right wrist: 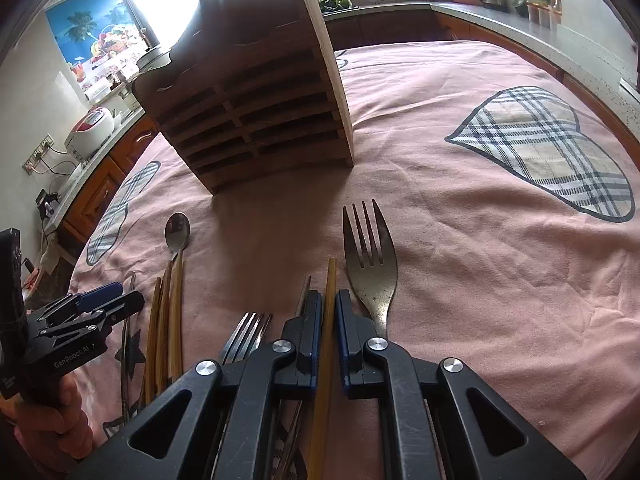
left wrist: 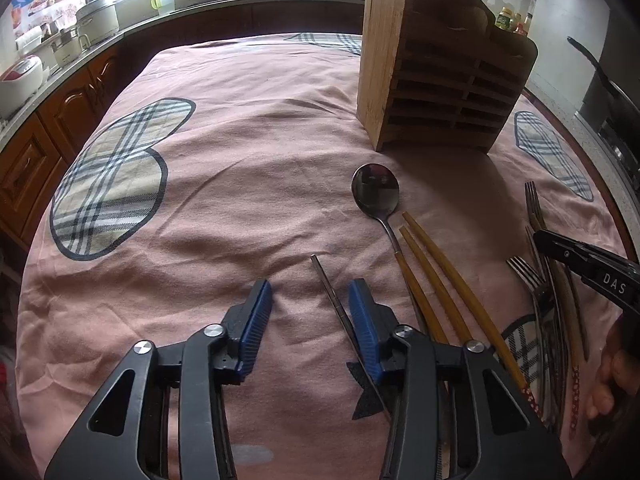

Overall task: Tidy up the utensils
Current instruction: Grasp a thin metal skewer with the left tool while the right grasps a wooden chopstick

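Yellow chopstick [right wrist: 330, 308] clenched in right tongs [right wrist: 329, 300], lower end hidden, left tongs [left wrist: 310, 290] released beside metal chopstick [left wrist: 334, 300].

One slatted wooden utensil rack [left wrist: 444, 76] stands on the pink cloth, and one steel spoon with an amber handle [left wrist: 376, 194] lies before it. Three forks show in the right wrist view: one broad steel fork [right wrist: 370, 256] and two slimmer ones overlapping [right wrist: 246, 332]. The yellow bamboo chopsticks [left wrist: 440, 276] number at least four, with one thin metal chopstick [left wrist: 334, 300]; the overlapping pile hides an exact count.
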Available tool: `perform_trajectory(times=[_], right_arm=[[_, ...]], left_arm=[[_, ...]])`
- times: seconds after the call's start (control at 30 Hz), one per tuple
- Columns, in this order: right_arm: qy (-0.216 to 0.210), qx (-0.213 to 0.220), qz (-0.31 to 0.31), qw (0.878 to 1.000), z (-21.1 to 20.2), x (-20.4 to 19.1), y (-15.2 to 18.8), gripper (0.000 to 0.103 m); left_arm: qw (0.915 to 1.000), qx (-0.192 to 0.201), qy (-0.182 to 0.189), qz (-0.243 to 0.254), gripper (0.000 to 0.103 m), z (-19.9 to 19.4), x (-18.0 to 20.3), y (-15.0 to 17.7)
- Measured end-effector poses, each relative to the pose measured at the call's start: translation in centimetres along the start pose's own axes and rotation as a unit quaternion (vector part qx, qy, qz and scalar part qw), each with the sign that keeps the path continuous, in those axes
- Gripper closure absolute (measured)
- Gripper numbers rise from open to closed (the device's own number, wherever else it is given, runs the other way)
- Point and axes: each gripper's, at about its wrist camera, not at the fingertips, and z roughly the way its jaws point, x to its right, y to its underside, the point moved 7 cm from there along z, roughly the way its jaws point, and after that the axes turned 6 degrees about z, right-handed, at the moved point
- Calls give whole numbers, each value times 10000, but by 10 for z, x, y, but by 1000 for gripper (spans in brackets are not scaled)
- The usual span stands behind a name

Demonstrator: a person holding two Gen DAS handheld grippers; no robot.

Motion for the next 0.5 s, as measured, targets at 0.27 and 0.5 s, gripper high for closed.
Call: perform_trajectory(times=[0.27, 0.5], right_arm=[[-228, 135, 73, 9996, -13, -6, -1, 98], [-454, 489, -52, 9978, -49, -22, -6, 98]], left_arm=[[9990, 59, 403, -208, 94, -10, -4, 1], [9965, 415, 662, -291, 98, -51, -4, -1]])
